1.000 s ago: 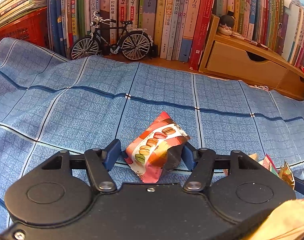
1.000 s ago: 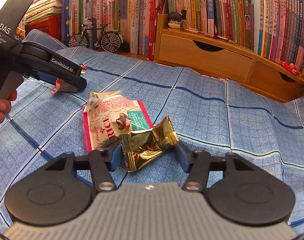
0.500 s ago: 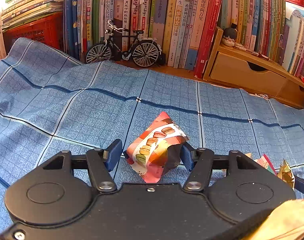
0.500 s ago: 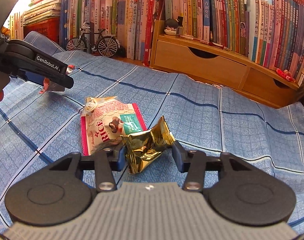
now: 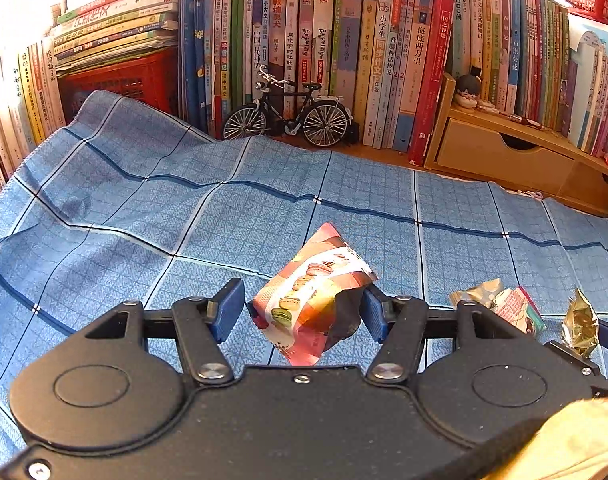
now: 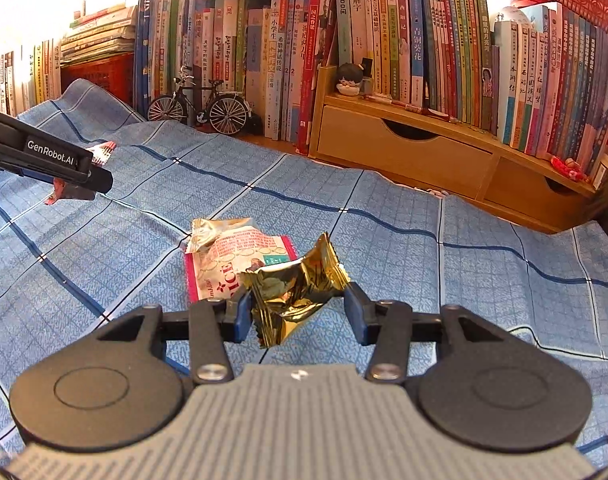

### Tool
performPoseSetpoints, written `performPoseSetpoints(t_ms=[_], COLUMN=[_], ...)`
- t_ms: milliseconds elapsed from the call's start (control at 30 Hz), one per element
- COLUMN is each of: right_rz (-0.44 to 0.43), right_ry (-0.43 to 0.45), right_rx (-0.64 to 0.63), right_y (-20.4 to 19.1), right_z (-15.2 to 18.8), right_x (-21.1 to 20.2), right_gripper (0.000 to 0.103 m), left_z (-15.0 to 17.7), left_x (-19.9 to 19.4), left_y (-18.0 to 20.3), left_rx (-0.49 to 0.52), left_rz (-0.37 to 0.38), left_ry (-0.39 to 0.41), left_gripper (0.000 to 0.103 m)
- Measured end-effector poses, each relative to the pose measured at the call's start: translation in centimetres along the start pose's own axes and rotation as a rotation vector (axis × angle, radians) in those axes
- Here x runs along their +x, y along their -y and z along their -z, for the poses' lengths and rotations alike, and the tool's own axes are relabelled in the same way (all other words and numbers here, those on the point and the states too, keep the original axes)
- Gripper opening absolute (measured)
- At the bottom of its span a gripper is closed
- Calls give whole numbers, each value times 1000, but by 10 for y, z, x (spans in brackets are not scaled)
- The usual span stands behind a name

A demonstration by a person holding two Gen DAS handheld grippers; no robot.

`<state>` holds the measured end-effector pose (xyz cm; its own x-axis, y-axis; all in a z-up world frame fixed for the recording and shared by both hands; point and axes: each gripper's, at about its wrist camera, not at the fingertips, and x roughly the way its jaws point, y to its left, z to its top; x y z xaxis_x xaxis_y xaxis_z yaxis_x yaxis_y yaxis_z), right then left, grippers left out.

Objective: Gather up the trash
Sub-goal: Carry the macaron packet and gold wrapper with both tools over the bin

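Lifted clear of the blue checked cloth (image 5: pixel 184 208) now, the macaron wrapper (image 5: pixel 311 300) is gripped in the left gripper (image 5: pixel 300 312). Jaws just closed tighter, the gold wrapper (image 6: pixel 296 292) is pinched by the right gripper (image 6: pixel 298 312) above the rice-snack packet (image 6: pixel 232 260).

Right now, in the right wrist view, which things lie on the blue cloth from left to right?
Left gripper holding the red macaron wrapper → small gold candy wrapper → pink rice snack packet → crumpled gold wrapper between the right gripper's fingers.
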<state>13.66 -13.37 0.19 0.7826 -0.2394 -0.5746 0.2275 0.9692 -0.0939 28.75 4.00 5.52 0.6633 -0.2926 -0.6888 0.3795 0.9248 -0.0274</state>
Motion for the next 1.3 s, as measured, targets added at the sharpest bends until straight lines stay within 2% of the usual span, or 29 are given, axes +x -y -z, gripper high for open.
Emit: performPoseSetpoints(t_ms=[233,400,633,867,1300], right_rz=[-78,-141,-256,-359,-492], right_ry=[16,39,70,89,103], right_rx=[-26,-137,-236,-318,-396], right_y=[-13,-37,-65,-86,-116], right_z=[1,7,14,28,47], right_x=[-8,-17,-39,-61,-97], right_gripper=[53,54,54,55,55], left_z=[21,44,78,107,161], left_x=[-28,-54,-94,-131,-190], left_y=[-11,-24,-53,-71,-86], left_rx=[-58,-80,-214,-284,-387], left_rz=[-45,-104,-178,-251,-339], left_ry=[11,12,14,30,37], left_gripper=[59,59,59,59,59])
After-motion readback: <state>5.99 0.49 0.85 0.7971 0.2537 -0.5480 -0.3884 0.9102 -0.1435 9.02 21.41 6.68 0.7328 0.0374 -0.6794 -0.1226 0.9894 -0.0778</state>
